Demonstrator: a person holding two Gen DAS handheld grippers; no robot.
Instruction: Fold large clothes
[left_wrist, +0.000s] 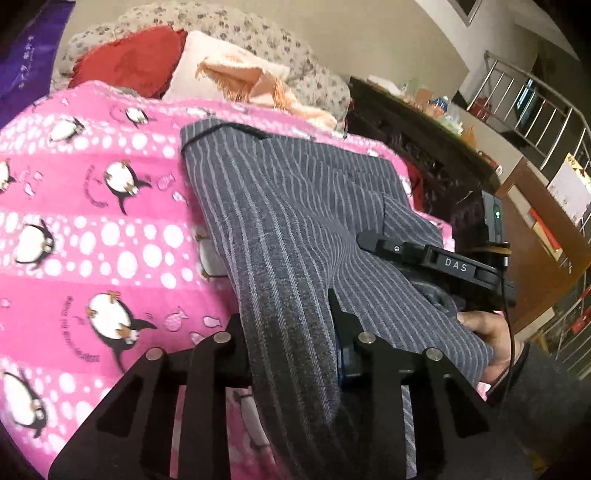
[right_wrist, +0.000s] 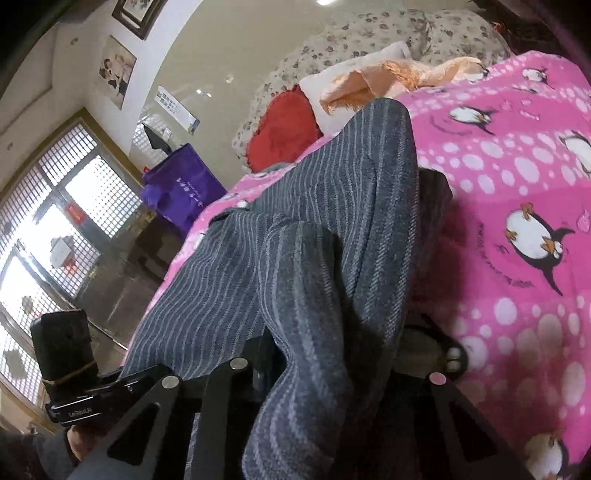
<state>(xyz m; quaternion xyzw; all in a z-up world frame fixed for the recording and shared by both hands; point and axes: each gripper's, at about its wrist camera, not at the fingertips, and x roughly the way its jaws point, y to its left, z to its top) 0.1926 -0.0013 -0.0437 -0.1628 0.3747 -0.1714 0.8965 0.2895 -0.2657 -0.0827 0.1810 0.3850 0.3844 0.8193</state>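
A large grey garment with thin pale stripes (left_wrist: 295, 206) lies on a pink penguin-print blanket (left_wrist: 92, 206) on a bed. My left gripper (left_wrist: 291, 332) is shut on a fold of the garment, which runs between its fingers and drapes over them. In the right wrist view the same garment (right_wrist: 314, 240) bunches up between my right gripper's (right_wrist: 325, 354) fingers, which are shut on it; the fingertips are hidden by cloth. The right gripper's body and the hand holding it show in the left wrist view (left_wrist: 443, 266), beside the garment's right edge.
A red cushion (left_wrist: 129, 62), a white pillow with an orange fringed cloth (left_wrist: 236, 74) and a floral quilt (left_wrist: 258, 33) lie at the bed's head. A dark wooden cabinet (left_wrist: 417, 136) stands right of the bed. A purple bag (right_wrist: 181, 184) stands on the other side.
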